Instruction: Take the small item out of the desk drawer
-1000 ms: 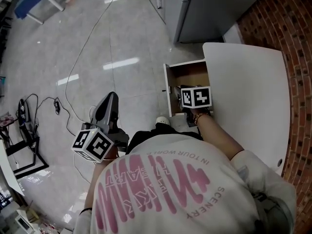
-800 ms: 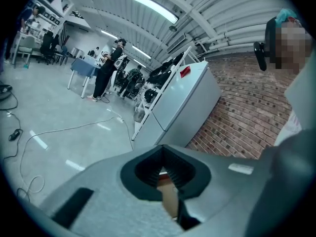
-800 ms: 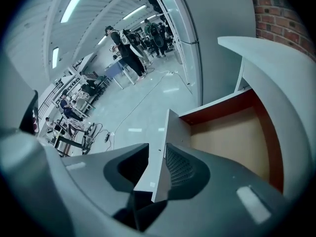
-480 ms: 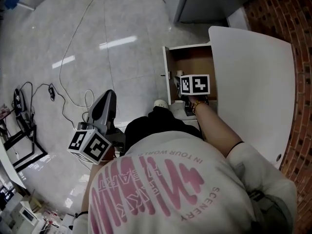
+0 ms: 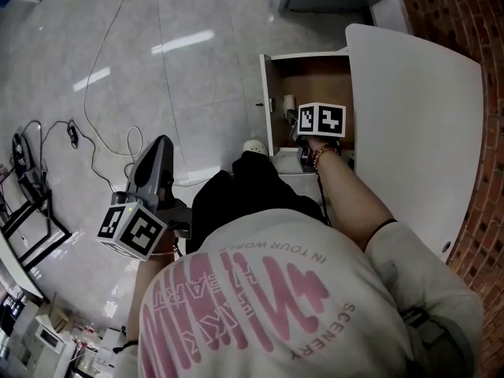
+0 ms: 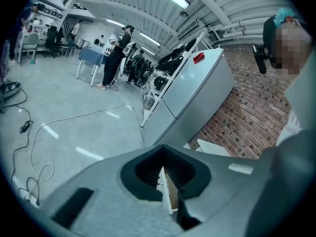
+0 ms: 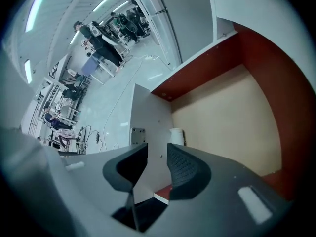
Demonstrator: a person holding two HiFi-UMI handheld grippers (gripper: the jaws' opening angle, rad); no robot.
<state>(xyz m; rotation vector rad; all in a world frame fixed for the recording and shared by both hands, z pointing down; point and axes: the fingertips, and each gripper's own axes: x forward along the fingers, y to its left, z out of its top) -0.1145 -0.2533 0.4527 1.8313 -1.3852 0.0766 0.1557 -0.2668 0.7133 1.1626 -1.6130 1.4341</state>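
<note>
The desk drawer (image 5: pixel 309 85) stands pulled out from under the white desk top (image 5: pixel 417 109), with a beige floor and red-brown walls (image 7: pixel 276 83). A small white item (image 7: pixel 176 136) stands inside against the white front panel (image 7: pixel 148 122); the same small item (image 5: pixel 288 103) shows in the head view. My right gripper (image 7: pixel 157 166) reaches into the drawer, its jaws opening astride the panel's edge without pressing it. Only the marker cube of that right gripper (image 5: pixel 298 126) shows well from above. My left gripper (image 5: pixel 157 160) hangs over the floor, shut and holding nothing.
A brick wall (image 5: pixel 453 10) runs behind the desk and a grey cabinet (image 6: pixel 192 93) stands beyond the drawer. Cables (image 5: pixel 102 69) trail over the glossy floor at the left. The person's dark trousers (image 5: pixel 236 191) are close by the drawer front. People (image 6: pixel 116 53) stand far off.
The head view has shifted, so desk and drawer sit higher in frame. The right gripper stays at the drawer front. The left gripper has drifted slightly left.
</note>
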